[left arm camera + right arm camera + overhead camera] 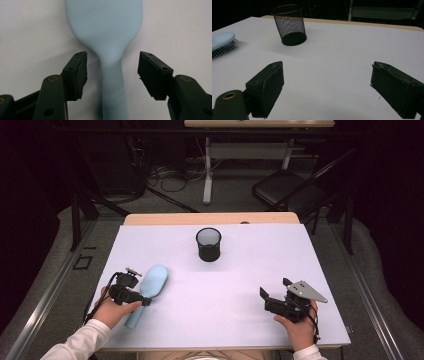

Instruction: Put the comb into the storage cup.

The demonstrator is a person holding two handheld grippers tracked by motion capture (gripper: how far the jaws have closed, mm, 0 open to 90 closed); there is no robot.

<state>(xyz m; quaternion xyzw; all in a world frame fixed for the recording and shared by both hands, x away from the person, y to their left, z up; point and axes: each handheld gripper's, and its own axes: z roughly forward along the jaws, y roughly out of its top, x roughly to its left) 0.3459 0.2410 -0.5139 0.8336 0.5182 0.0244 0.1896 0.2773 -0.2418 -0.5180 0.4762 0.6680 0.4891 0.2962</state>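
Observation:
A light blue hairbrush (154,281) lies bristles down on the white tabletop (225,285) at the front left, its handle pointing toward the person. My left gripper (142,300) sits low over that handle. In the left gripper view the jaws straddle the hairbrush (105,25) at its neck, with a gap on each side, so my left gripper (112,67) is open. At the front right my right gripper (272,292) rests in the person's hand, and in its own view the right gripper (327,85) stands open over bare table. The hairbrush (222,40) shows its bristles at the far left of that view.
A black mesh cup (208,245) stands upright at the back middle of the table, and the mesh cup (289,23) is well ahead of the right jaws. Beyond the table's far edge are a dark folding chair (285,190) and cables on the floor.

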